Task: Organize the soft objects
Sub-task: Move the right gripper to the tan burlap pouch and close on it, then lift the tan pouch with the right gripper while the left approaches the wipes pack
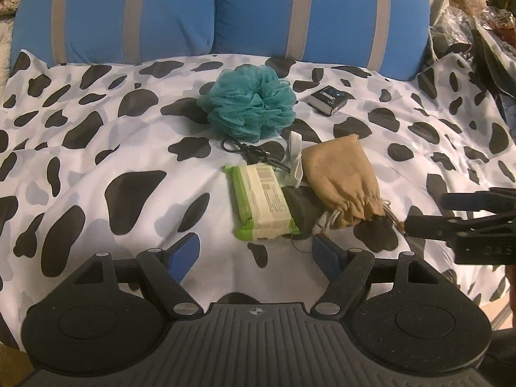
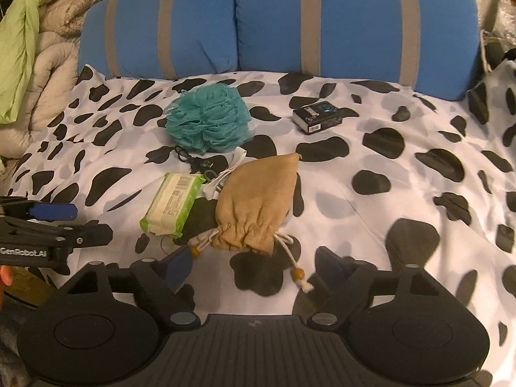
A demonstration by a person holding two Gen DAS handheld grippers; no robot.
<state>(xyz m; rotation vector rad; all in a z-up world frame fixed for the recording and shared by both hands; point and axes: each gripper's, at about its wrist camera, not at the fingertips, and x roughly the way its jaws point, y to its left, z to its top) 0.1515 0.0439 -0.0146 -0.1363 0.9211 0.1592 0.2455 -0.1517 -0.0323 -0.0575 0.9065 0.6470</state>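
you have not picked anything up yet, so this looks like the start of the tidy-up. your left gripper point(image 1: 254, 254) hangs low over the spotty sheet point(image 1: 96, 148) with its two blue fingers wide apart and nothing between them. the green wipes pack point(image 1: 262, 201) lies just in front of it. your right gripper point(image 2: 254, 266) also has its fingers apart and holds nothing. the tan pouch point(image 2: 254, 206) lies just ahead, with its beaded cord point(image 2: 298, 272) trailing down between the fingers.

the soft things sit bunched in the middle of the bed. the teal bath puff point(image 1: 248, 103) is round, frilly and made of net. the pouch is floppy cloth, pulled tight at the neck. the wipes pack is flat, smooth and squishy. the small black box point(image 1: 327, 96) looks hard and sits apart from them.

i think your next move is to close on the pouch body, not the thin cord, which could slip out.
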